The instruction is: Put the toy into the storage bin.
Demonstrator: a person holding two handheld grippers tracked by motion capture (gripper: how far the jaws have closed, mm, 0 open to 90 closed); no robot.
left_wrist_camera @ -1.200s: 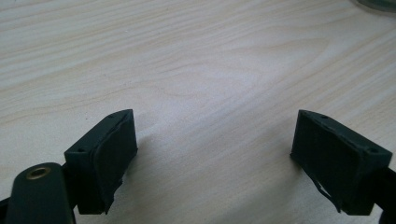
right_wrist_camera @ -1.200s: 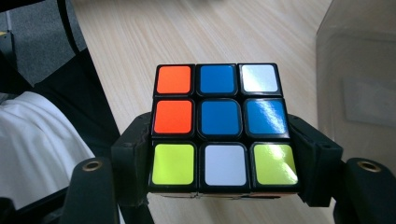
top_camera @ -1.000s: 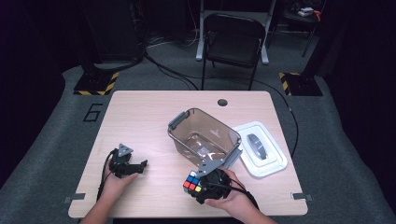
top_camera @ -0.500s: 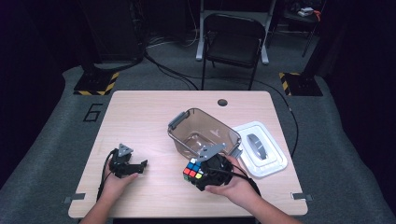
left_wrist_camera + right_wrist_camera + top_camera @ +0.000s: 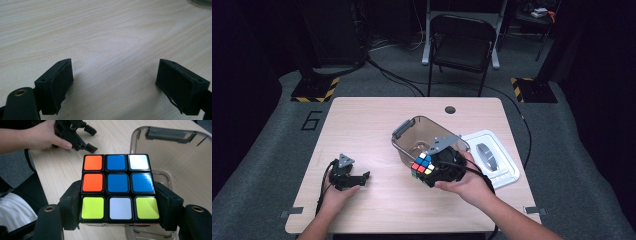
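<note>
A scrambled puzzle cube [image 5: 422,166] [image 5: 119,187] is clamped between the jaws of my right gripper [image 5: 428,172] [image 5: 119,206], lifted just beside the near wall of a clear brown plastic bin [image 5: 409,137] [image 5: 175,150]. The cube's upper face shows orange, blue, white and yellow squares. My left gripper [image 5: 362,176] [image 5: 115,85] rests low on the table [image 5: 362,125] at the front left, its jaws wide open over bare wood.
A white lid [image 5: 507,170] with a grey handle lies right of the bin. A cable hole [image 5: 450,109] sits near the table's far edge. A black folding chair [image 5: 460,50] stands beyond the table. In the right gripper view the other hand holds the left gripper [image 5: 75,132].
My right gripper has carried the cube up and away from the front edge, toward the bin's near wall. The left gripper has stayed in place.
</note>
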